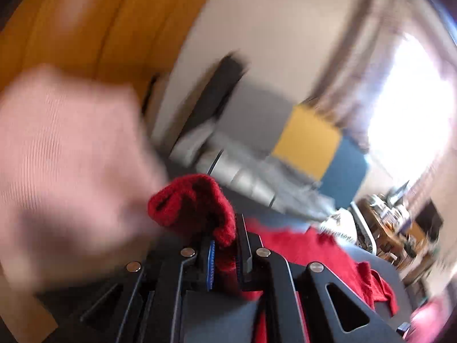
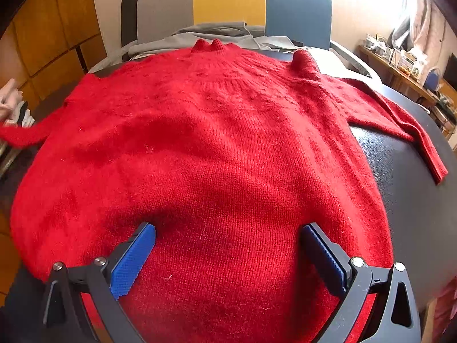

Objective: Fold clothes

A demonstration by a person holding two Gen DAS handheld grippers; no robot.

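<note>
While the left gripper (image 1: 225, 257) clamps a cuff (image 1: 194, 205), the sweater (image 2: 205, 148) lies flat, collar (image 2: 212, 45) pointing away from the right gripper (image 2: 228, 257). Its jaws stand wide apart above the hem. Grey clothes (image 2: 217, 33) lie beyond the collar.

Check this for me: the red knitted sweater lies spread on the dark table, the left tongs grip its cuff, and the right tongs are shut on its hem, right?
Not quite. The right tongs are open above the red knitted sweater, as the right wrist view shows. The left tongs do grip its cuff.
</note>
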